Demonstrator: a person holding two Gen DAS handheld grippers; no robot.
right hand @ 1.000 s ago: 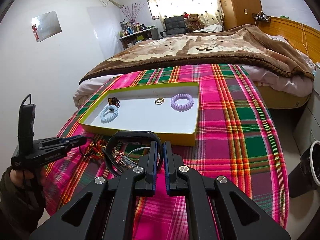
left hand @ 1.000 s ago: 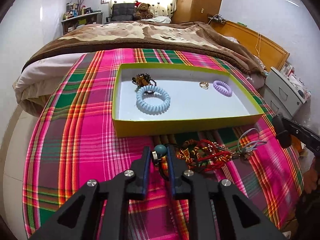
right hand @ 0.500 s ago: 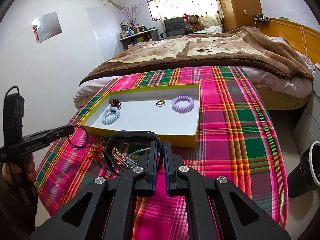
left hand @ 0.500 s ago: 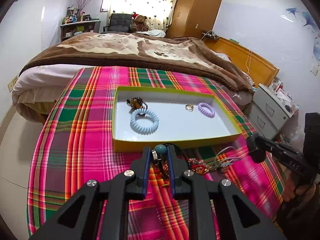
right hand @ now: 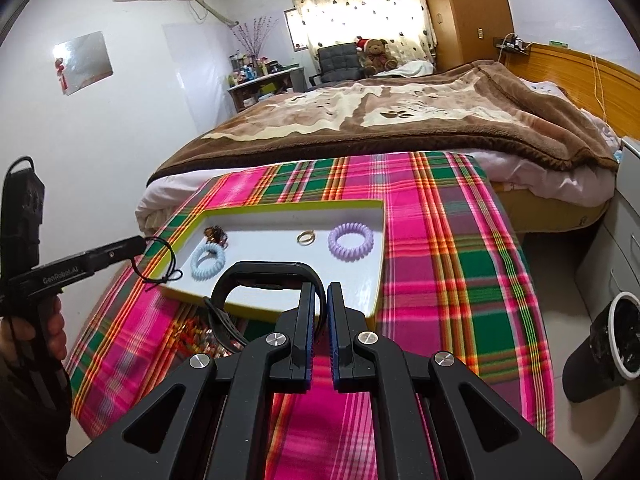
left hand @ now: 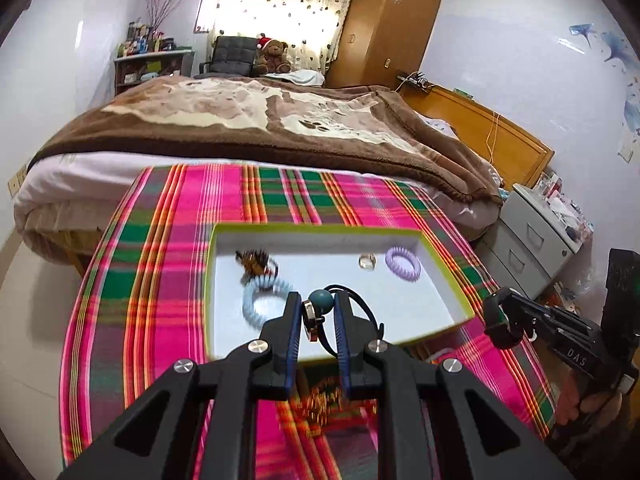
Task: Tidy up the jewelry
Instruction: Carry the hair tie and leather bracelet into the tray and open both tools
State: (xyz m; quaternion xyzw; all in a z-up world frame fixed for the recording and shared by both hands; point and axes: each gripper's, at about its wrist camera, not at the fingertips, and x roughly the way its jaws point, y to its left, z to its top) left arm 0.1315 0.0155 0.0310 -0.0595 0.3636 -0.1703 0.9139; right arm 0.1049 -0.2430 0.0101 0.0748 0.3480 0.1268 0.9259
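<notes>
Up off the plaid cloth (left hand: pixel 168 240) comes the left gripper (left hand: pixel 317 312), now over the tray (left hand: pixel 448 276) at frame centre, jaws pinched on a black cord necklace (left hand: pixel 362 306) with one teal bead. Low in the left view, the remaining jewelry pile (left hand: pixel 324 400) is a motion-blurred tangle, uncountable. Inside the tray I count four pieces: blue coil (right hand: pixel 207 262), purple coil (right hand: pixel 351 241), gold ring (right hand: pixel 306 237), dark beaded piece (right hand: pixel 215 234), while the right gripper (right hand: pixel 319 312), nearly closed, clamps a black band (right hand: pixel 256 272).
</notes>
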